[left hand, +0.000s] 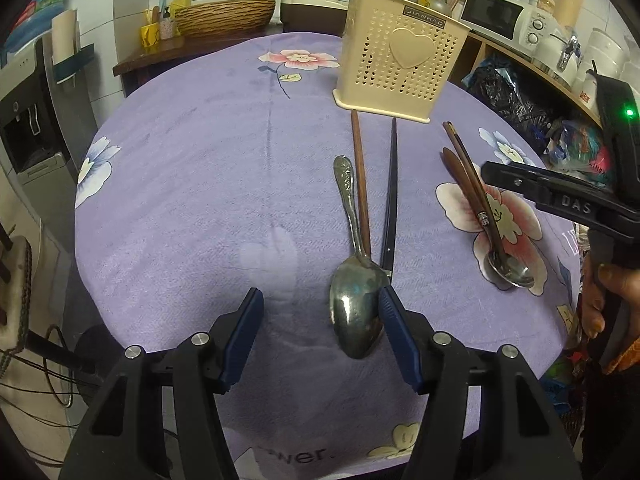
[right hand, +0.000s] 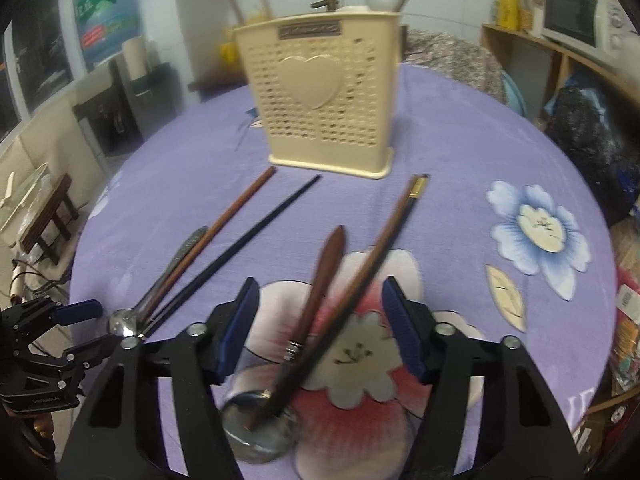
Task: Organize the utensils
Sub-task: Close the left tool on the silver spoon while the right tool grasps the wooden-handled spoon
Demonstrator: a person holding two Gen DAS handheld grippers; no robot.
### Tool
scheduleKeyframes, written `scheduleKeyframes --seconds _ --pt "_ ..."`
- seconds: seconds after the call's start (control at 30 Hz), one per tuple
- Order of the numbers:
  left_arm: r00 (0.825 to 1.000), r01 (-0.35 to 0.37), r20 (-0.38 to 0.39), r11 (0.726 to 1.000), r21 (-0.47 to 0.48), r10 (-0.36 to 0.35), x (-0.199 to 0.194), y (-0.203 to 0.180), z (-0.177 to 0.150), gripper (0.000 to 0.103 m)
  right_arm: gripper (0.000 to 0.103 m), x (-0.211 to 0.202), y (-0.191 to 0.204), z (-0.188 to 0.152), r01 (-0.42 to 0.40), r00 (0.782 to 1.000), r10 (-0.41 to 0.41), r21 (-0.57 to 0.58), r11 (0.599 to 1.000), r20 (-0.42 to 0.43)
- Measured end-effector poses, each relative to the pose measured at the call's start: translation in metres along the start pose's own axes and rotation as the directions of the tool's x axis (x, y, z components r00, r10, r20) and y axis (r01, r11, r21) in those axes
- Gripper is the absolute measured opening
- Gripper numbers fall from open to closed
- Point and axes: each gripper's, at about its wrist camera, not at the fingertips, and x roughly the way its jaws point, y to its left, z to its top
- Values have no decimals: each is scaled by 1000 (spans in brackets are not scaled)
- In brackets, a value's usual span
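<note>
My left tongs (left hand: 320,316) stand wide open with nothing between them, low over the round bench under its lilac flowered cloth (left hand: 180,184). The blue pad of one finger (left hand: 394,316) sits just beside the bowl of the plain steel spoon with an embossed handle (left hand: 354,308); whether it touches, I cannot tell. A reddish-brown wooden chopstick (left hand: 360,184) lies along that spoon's handle, and its near end crosses onto the bowl. Just beside it lies a black chopstick (left hand: 391,200), its near tip hidden behind my finger.

My right tongs (right hand: 320,316) are equally wide open and empty, hovering over the second steel spoon with a brown wooden handle (right hand: 320,300). Its bowl is blurred and partly cut off by the frame of the tongs. A dark chopstick with a brass band near its far end (right hand: 384,248) lies across that spoon, its near tip resting in the bowl.

The cream perforated plastic utensil holder with a raised heart on its front (left hand: 400,60) stands upright at the far side of the bench, beyond all the loose pieces. Wooden sticks and something rounded and grey poke out of its top; the right view is too soft to say what the grey thing is, and the holder's label is unreadable there.
</note>
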Motion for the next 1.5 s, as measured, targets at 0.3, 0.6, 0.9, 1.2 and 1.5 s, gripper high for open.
scheduleKeyframes --seconds 0.3,0.6,0.9,1.2,1.5 --pt "999 -30 27 999 -28 31 -9 22 11 59 39 41 3 9 1 995 5 57 998 -102" --pt "997 72 -4 997 -30 -72 24 12 46 43 23 50 15 13 67 992 -65 15 998 -111" --pt "999 15 -36 998 67 -13 37 -6 49 38 17 31 9 -5 45 991 -48 -27 999 -122" --pt "997 -8 -74 991 130 18 57 -8 77 38 17 33 6 -1 54 991 -52 10 999 -125" --pt "994 -59 -74 972 226 77 66 -26 88 37 17 37 9 2 61 991 -59 15 998 -119"
